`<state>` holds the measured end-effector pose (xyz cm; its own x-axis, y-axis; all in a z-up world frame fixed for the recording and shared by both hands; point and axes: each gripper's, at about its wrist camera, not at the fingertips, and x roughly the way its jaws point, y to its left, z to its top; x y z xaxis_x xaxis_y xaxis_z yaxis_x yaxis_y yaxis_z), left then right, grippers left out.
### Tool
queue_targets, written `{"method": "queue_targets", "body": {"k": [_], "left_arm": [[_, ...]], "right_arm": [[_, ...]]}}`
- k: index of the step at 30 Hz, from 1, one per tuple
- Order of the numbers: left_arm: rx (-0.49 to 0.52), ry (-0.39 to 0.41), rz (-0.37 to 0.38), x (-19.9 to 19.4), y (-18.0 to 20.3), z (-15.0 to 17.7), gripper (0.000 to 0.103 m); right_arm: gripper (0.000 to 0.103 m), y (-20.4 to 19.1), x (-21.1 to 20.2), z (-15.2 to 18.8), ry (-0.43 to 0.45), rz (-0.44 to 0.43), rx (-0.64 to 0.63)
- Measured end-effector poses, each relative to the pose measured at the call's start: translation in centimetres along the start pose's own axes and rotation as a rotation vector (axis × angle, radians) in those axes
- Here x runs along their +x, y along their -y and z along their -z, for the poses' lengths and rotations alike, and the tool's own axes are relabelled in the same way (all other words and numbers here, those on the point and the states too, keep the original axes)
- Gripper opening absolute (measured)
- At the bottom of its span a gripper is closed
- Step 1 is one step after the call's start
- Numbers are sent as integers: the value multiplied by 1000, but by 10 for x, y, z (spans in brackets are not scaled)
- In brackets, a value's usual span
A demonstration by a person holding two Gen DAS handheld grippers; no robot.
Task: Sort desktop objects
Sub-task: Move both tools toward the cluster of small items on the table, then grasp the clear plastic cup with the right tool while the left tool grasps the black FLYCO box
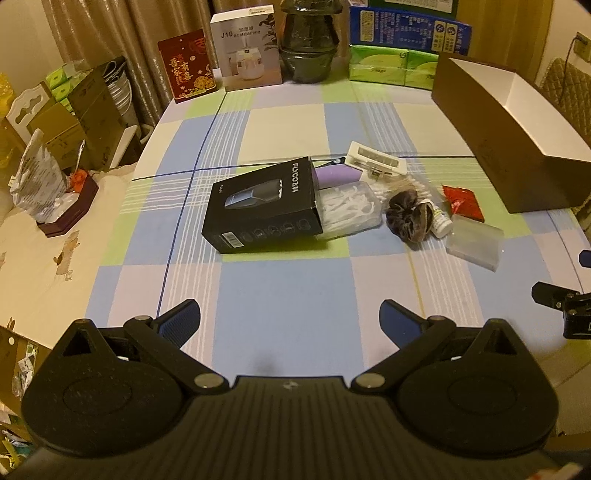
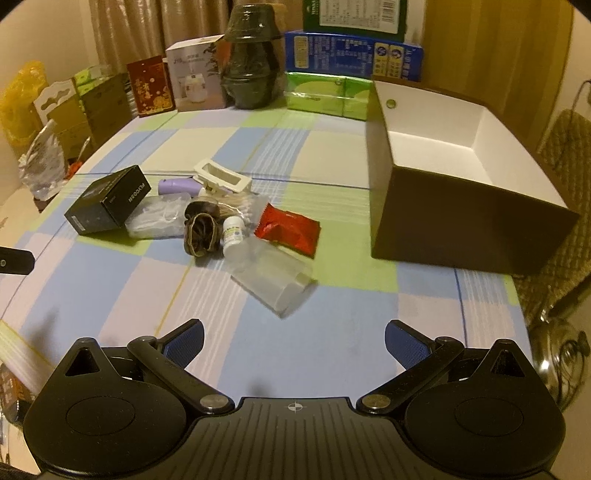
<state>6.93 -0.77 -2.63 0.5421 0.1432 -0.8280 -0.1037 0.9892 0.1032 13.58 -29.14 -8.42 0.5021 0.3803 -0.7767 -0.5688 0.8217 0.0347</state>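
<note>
A pile of small objects lies mid-table: a black shaver box (image 1: pixel 264 206) (image 2: pixel 109 205), a clear box of floss picks (image 1: pixel 349 208) (image 2: pixel 155 219), a brown scrunchie (image 1: pixel 406 218) (image 2: pixel 201 232), a small white bottle (image 1: pixel 441 223) (image 2: pixel 232 234), a red packet (image 1: pixel 461 201) (image 2: pixel 290 230), a clear plastic case (image 1: pixel 474 242) (image 2: pixel 273 275), a purple item (image 1: pixel 336 173) (image 2: pixel 177 186) and a white hair clip (image 1: pixel 376 162) (image 2: pixel 221 177). An open brown box with white inside (image 1: pixel 517 136) (image 2: pixel 443 147) stands to the right. My left gripper (image 1: pixel 290 321) and right gripper (image 2: pixel 293 341) are open, empty, short of the pile.
The table has a checked cloth (image 1: pixel 295 280). Along the back stand a red card (image 1: pixel 186 66), a humidifier box (image 1: pixel 245 48), a black wrapped pot (image 1: pixel 308 44), green tissue packs (image 1: pixel 391 68) and a blue box (image 1: pixel 406 31). Cartons and a foil bag (image 1: pixel 37 181) sit left.
</note>
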Motion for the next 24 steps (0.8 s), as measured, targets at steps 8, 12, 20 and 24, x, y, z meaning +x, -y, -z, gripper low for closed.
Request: {"method": "queue_targets", "body": {"k": [8,12,20,24], "left_arm": [[-27,-24,-54,16,3,-4,102],[-57,-39,-77,23,3,-5,102],[-107,-63,-103,32,9,-9,102],[-127,-77,-118,37,15,-9,102]], "right_arm": [[101,0,28,-11,15,-54,-143],[101,-1,43,-14,23,-87,-235],[82,-1,76,-25,12,-163,-387],[78,-1,92,-30,-4,-200,-442]]}}
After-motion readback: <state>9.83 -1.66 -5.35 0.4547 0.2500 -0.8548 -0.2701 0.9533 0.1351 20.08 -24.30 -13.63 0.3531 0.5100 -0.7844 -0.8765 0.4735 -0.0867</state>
